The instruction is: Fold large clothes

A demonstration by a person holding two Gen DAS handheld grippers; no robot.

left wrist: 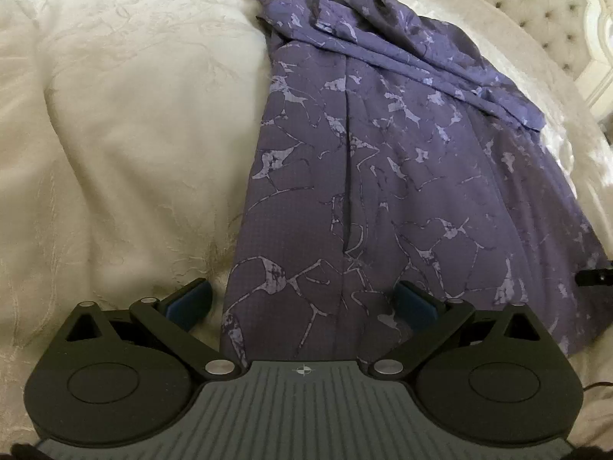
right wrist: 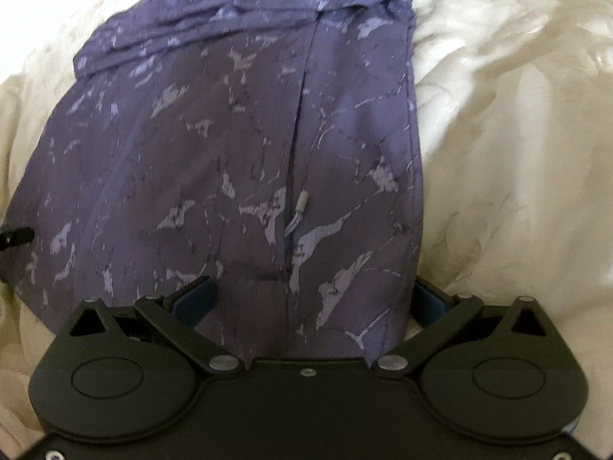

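A large purple garment [left wrist: 383, 161] with a pale marbled print lies lengthwise on the cream bedspread [left wrist: 115, 115], its far end bunched and a sleeve folded across it. My left gripper [left wrist: 302, 301] is open, its blue pads [left wrist: 189, 301] straddling the garment's near left corner. In the right wrist view the same garment [right wrist: 230, 145] shows a zipper seam with a grey cord pull [right wrist: 300, 207]. My right gripper [right wrist: 312, 299] is open too, with its fingers on either side of the near right corner; nothing is pinched.
A tufted cream headboard [left wrist: 536, 11] stands at the far right. The other gripper's dark tip [left wrist: 594, 278] peeks in at the garment's right edge, and again [right wrist: 15, 235] at the left edge of the right view. Rumpled bedding [right wrist: 517, 134] surrounds the garment.
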